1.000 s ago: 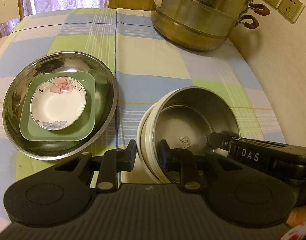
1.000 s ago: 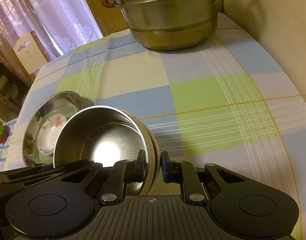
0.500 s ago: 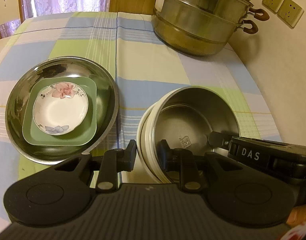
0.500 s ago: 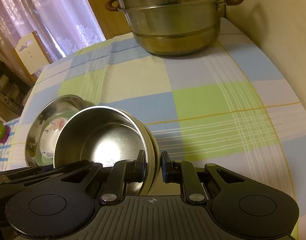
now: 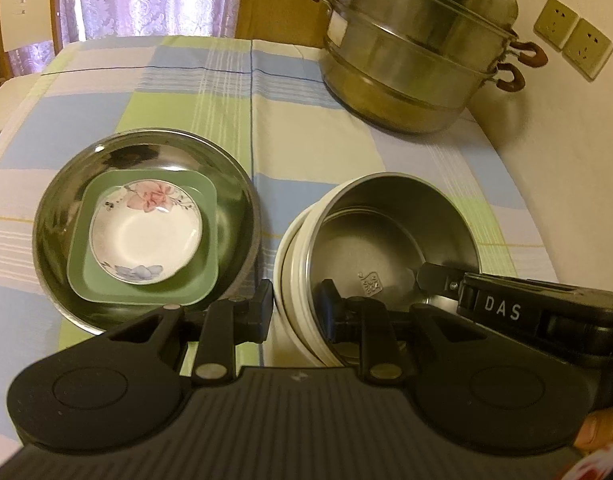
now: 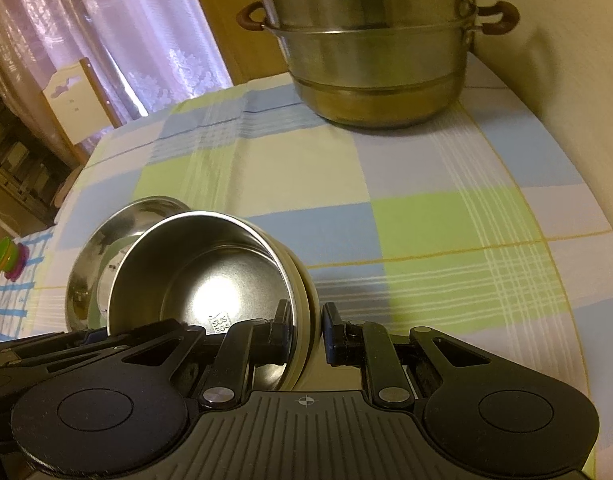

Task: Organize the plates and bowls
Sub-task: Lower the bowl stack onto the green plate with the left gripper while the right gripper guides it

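Left wrist view shows the steel bowl [image 5: 394, 248] sitting farther from the camera than a second ago, tilted, mouth facing the camera. Left gripper [image 5: 296, 306] and right gripper [image 6: 304, 330] each pinch its cream rim, above the checked tablecloth [image 6: 426, 200] beside the stacked dishes [image 5: 146, 232].

shiny steel bowl [image 5: 394, 236], woven cloth tablecloth [image 5: 306, 128]
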Motion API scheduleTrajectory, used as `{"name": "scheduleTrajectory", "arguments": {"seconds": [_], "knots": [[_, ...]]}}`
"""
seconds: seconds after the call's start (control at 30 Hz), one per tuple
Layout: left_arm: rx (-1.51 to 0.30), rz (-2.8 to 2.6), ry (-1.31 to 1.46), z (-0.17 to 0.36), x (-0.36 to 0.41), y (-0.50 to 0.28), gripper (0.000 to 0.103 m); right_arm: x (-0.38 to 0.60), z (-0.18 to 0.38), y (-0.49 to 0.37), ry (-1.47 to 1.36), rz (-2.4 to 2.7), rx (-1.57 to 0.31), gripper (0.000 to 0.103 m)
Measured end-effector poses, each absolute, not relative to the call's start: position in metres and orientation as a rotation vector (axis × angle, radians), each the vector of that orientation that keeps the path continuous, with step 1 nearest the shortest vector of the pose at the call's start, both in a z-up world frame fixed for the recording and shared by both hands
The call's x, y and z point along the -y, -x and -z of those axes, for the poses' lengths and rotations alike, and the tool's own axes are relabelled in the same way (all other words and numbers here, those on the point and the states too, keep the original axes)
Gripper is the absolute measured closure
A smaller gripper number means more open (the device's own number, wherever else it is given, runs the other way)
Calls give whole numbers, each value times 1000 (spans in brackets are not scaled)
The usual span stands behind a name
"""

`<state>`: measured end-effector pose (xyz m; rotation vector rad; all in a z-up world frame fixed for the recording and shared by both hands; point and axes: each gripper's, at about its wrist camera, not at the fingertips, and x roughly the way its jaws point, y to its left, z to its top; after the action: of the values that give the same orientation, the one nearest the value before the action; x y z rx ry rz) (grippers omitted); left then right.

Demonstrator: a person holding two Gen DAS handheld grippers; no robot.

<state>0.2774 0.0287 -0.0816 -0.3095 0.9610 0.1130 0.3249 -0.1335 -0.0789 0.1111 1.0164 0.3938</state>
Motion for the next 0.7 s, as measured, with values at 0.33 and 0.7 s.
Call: {"name": "scheduleTrajectory", "arguments": {"seconds": [0.33,0.7], "knots": [[-937,-155,326,72,-50,-270,81,109,71,-326,-94,-442,-1003,87],[-918,-203,341,67,-74,-259,81,79,67,-325,-78,-489,-996,87]]}}
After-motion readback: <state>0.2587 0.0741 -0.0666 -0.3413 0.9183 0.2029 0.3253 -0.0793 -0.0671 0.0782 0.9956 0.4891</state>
